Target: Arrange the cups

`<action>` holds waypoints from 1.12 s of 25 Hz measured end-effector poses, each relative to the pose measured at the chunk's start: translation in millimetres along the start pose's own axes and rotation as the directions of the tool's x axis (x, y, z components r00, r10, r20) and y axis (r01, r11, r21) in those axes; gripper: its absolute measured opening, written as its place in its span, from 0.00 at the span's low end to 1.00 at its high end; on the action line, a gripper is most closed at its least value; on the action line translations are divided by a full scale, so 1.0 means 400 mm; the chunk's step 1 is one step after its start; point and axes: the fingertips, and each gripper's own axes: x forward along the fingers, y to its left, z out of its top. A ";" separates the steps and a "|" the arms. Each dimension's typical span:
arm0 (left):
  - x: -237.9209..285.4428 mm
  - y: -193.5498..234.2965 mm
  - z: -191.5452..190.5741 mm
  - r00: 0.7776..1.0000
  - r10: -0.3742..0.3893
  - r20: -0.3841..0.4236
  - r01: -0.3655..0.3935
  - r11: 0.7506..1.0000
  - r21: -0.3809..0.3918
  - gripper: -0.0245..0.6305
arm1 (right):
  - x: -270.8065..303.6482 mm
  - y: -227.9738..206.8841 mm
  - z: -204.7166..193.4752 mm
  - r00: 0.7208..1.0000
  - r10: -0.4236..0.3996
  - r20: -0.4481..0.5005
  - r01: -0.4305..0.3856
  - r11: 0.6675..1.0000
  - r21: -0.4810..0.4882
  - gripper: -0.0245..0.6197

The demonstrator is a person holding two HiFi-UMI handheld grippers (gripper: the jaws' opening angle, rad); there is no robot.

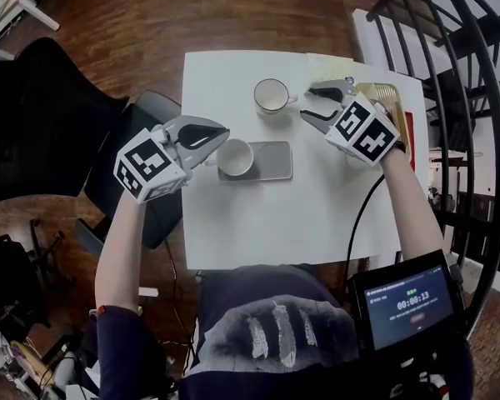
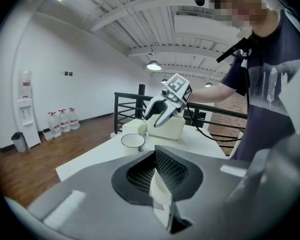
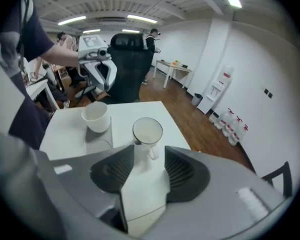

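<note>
White table (image 1: 317,215) on wood floor (image 1: 150,15), black chair (image 1: 42,115) at 9 o'clock, railing (image 1: 458,73) at 3. I see bare tabletop toward 6 o'clock. Far cup (image 1: 272,95) sits near the 12 o'clock edge. Left gripper (image 1: 223,136) comes in from 9, tipped slightly down, jaws pinched on the near cup (image 1: 235,157), which stands on a grey mat (image 1: 271,161) at centre. Right gripper (image 1: 307,104) at 1 o'clock points steeply down, jaws wide, far cup's handle at the tips, pads off it.
</note>
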 end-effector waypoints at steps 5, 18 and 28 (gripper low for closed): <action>-0.025 0.007 -0.021 1.000 0.015 0.001 -0.015 1.000 -0.026 0.06 | 0.089 -0.021 -0.005 0.993 0.053 -0.104 -0.065 0.991 -0.117 0.32; -0.020 0.036 -0.070 1.000 0.026 -0.017 -0.027 0.999 -0.047 0.06 | 0.224 -0.035 -0.050 0.956 0.119 -0.270 -0.186 0.953 -0.238 0.28; -0.015 0.024 -0.088 0.999 0.019 -0.043 -0.021 0.999 -0.048 0.06 | 0.230 -0.017 -0.051 0.952 0.124 -0.279 -0.207 0.934 -0.291 0.15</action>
